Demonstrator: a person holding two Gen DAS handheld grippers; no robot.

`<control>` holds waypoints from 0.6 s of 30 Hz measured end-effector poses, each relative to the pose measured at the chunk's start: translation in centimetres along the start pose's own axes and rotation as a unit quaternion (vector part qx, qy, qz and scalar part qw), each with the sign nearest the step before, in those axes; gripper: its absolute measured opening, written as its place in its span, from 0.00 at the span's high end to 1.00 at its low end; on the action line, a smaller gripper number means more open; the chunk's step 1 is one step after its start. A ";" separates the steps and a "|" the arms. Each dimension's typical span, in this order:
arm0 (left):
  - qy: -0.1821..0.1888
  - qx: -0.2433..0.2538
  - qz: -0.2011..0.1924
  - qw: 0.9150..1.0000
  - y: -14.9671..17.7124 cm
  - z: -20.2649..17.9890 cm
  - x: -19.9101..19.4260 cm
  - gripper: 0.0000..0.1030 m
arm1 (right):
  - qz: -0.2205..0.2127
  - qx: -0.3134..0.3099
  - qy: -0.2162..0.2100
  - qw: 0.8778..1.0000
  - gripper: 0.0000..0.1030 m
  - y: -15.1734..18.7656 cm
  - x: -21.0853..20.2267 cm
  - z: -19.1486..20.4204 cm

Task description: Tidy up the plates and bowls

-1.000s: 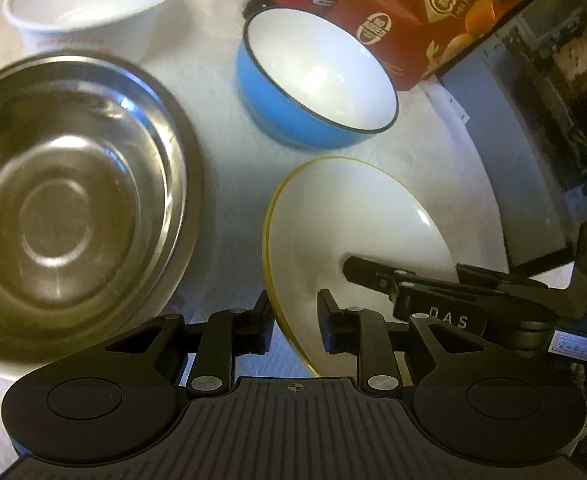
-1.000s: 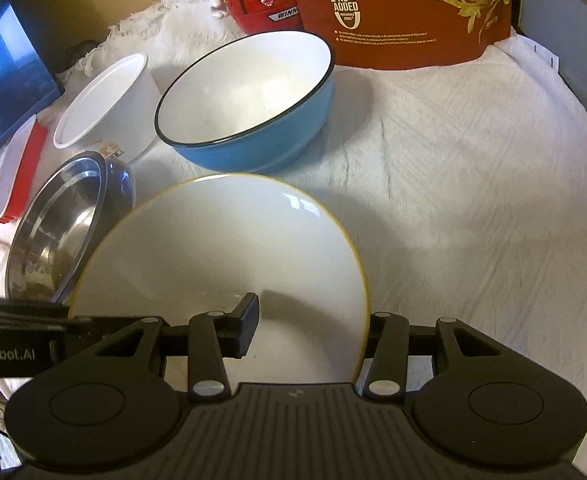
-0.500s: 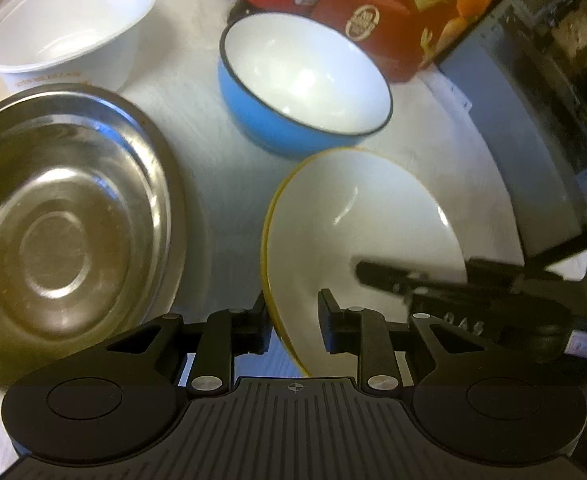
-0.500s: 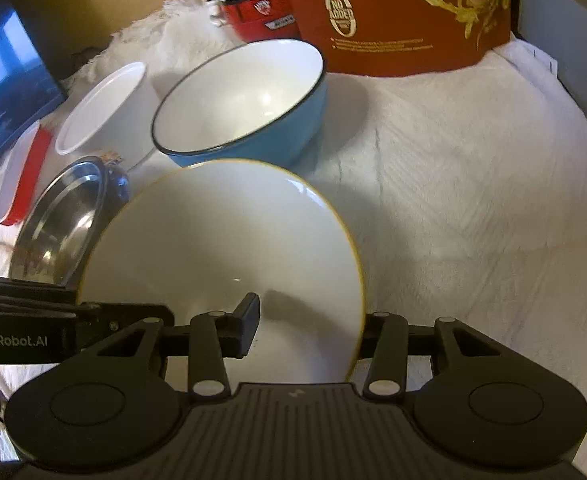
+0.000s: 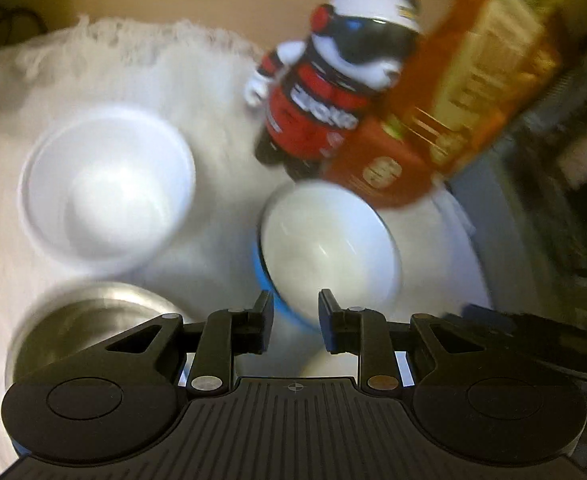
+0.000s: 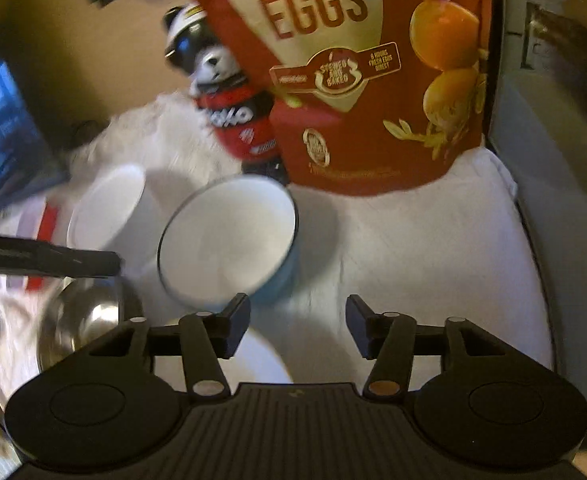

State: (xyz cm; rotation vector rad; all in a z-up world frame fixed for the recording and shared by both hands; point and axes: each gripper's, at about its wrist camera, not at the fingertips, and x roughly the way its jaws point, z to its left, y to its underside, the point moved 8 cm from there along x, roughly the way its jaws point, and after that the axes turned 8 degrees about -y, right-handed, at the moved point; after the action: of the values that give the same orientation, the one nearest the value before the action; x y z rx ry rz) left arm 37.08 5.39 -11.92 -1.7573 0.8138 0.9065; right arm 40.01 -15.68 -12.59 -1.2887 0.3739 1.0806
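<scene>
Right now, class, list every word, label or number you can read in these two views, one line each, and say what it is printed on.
"EGGS", beneath a cropped word ending "QUAIL"-like letters: red snack pouch.
"STEAMED AND BAKED": the pouch's round badge, barely legible.
"6 HOURS FRESH EGGS DIRECT": beside that badge, barely legible.
Small print low on the pouch: too blurred to read.
White lettering on the panda-shaped bottle: blurred, not reliably readable in either view.

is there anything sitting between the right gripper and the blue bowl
Nothing visible does. The right gripper, its jaws opening and empty, looks across bare white cloth at the blue bowl. The plate lies below the gripper, not between.
</scene>
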 end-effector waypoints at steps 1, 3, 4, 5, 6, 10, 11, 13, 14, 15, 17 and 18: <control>-0.015 0.008 -0.003 1.000 -0.8 -0.1 1.2 0.73 | 0.007 0.010 0.005 1.000 0.45 -0.5 1.2 -0.1; -0.046 0.021 -0.003 0.999 -1.5 -0.2 3.3 0.73 | 0.019 0.013 0.003 1.000 0.45 -1.1 3.3 -0.1; -0.059 0.022 0.001 0.998 -1.6 -0.1 4.2 0.73 | 0.031 0.017 0.004 0.999 0.45 -1.4 4.7 -0.2; -0.066 0.018 0.006 0.998 -1.7 0.0 5.1 0.73 | 0.041 0.022 0.010 0.999 0.45 -1.6 5.8 -0.4; -0.066 0.015 0.011 0.998 -1.7 0.2 5.7 0.73 | 0.049 0.023 0.013 0.998 0.45 -1.8 6.7 -0.5; -0.065 0.004 0.033 0.997 -1.6 0.3 8.1 0.73 | 0.084 0.027 0.010 0.996 0.45 -1.6 9.5 -0.8; -0.057 -0.002 0.041 0.997 -1.4 0.1 8.7 0.73 | 0.088 0.029 0.005 0.996 0.44 -1.3 9.8 -0.7; -0.053 -0.001 0.043 0.998 -1.3 -0.3 9.3 0.70 | 0.100 0.027 -0.021 0.994 0.44 -0.9 10.3 -0.1; -0.059 0.002 0.041 0.997 -1.2 -0.5 9.3 0.70 | 0.105 0.024 -0.036 0.994 0.39 -0.7 10.3 0.3; -0.062 0.001 0.041 0.997 -1.2 -0.5 9.5 0.70 | 0.106 0.022 -0.050 0.993 0.38 -0.6 10.4 0.6; -0.060 -0.007 0.047 0.997 -1.0 -0.4 9.7 0.70 | 0.106 0.020 -0.055 0.993 0.41 -0.7 10.5 0.8; -0.056 -0.011 0.049 0.997 -1.0 -0.3 9.7 0.71 | 0.109 0.019 -0.054 0.992 0.44 -0.7 10.6 0.8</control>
State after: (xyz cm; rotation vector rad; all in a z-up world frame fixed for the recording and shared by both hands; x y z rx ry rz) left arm 42.82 4.22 -19.69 -1.6815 0.8254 1.0740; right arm 45.52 -10.33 -19.92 -1.1689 0.4581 1.3153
